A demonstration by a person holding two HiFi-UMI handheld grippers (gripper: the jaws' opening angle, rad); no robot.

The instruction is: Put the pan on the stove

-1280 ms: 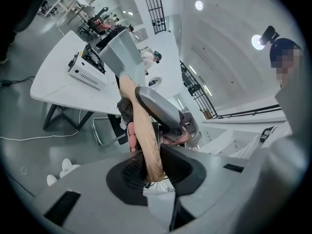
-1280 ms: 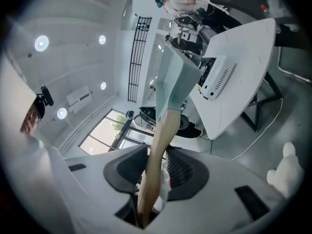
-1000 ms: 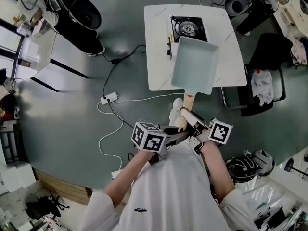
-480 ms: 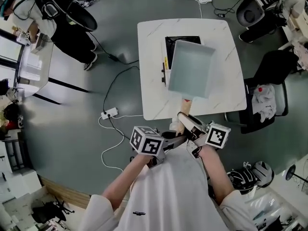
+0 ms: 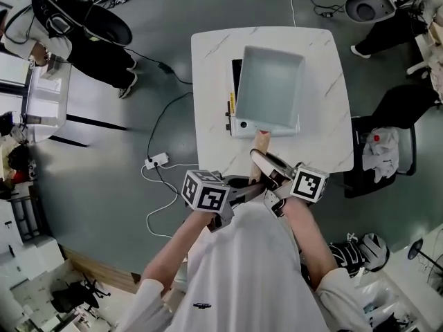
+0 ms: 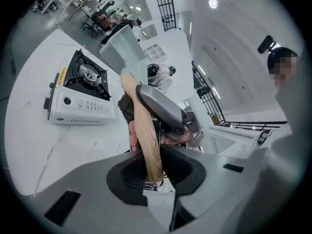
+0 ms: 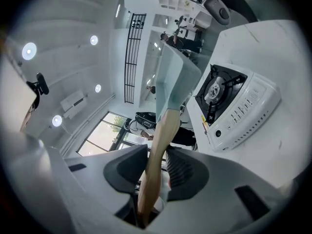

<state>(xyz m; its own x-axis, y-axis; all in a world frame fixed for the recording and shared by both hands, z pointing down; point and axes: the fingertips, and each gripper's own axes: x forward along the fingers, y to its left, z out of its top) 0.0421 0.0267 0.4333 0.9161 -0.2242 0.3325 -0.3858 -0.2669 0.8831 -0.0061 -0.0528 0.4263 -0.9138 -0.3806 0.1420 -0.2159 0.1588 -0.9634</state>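
A square pale grey-green pan (image 5: pixel 270 88) with a wooden handle (image 5: pixel 259 144) hangs over the white portable stove (image 5: pixel 239 124) on the white table (image 5: pixel 208 81), hiding its burner in the head view. Both grippers clamp the handle's near end. My left gripper (image 5: pixel 243 185) comes in from the left, my right gripper (image 5: pixel 268 170) from the right, just ahead of it. In the left gripper view the handle (image 6: pixel 146 135) runs up between the jaws to the pan (image 6: pixel 124 45), raised above the stove (image 6: pixel 80 94). In the right gripper view the handle (image 7: pixel 158 145) leads to the tilted pan (image 7: pixel 175 79) beside the stove (image 7: pixel 234 106).
A power strip (image 5: pixel 156 162) with cables lies on the floor left of the table. A person in black (image 5: pixel 83 19) stands at the far left. A chair with cloth (image 5: pixel 384 151) sits right of the table. Bare tabletop surrounds the stove.
The pan has been carried forward from the table's near edge to over the stove, and now covers the burner. Both grippers have kept their hold on the handle.
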